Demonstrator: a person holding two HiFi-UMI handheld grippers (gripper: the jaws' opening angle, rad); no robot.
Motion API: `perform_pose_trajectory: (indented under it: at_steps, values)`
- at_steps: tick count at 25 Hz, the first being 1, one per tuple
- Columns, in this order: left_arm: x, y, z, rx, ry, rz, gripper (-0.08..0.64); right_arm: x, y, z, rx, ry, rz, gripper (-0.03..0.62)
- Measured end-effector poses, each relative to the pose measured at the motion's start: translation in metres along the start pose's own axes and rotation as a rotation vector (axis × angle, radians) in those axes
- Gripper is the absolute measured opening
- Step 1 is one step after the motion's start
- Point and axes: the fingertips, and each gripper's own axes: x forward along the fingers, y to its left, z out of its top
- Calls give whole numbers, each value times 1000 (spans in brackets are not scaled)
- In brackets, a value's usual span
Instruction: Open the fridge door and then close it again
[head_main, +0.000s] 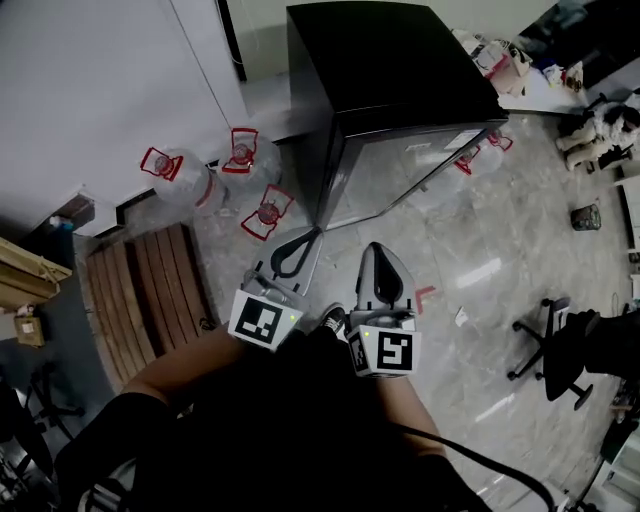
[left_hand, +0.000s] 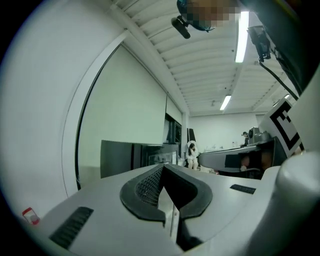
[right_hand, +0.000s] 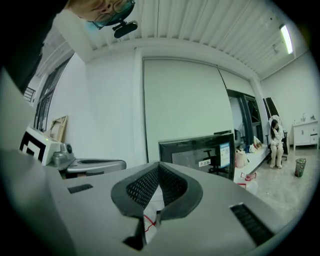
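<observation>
fridge (head_main: 390, 60) door label (head_main: 465, 138) too small to read, office chair (head_main: 580, 350) cut off rt edge

- Left claw (head_main: 312, 233) — grey shell, black ribbed pads (left_hand: 145, 187), white cube (head_main: 265, 320) with black square marker.
- Right claw (head_main: 376, 246) — same grey and black, matching marker cube (head_main: 385, 352).
- Black top (head_main: 270, 430); thin black cable (head_main: 480, 465).

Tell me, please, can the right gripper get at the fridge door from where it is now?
Probably yes. The right gripper points at the fridge door, with only floor between them. It is not touching yet, and its jaws are together.
</observation>
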Motion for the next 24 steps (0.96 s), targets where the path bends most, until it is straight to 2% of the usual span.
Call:
perform_pose_trajectory:
  at_steps: [3, 7, 10, 14, 24]
  values:
    - [-20, -3, 27, -7, -16, 8, 6, -18, 25, 19, -10, -7, 38, 15]
    - [-34, -3, 47, 44, -49, 23, 6, -30, 46, 41, -21, -34, 76, 15]
    - [-47, -10, 54, 17, -30, 31, 6, -42, 52, 52, -20, -34, 80, 15]
    - [-51, -12, 70, 20, -71, 28, 6, -44, 56, 62, -17, -54, 84, 15]
    - [-46, -11, 69, 23, -56, 34, 6, -42, 61, 65, -31, -56, 101, 15]
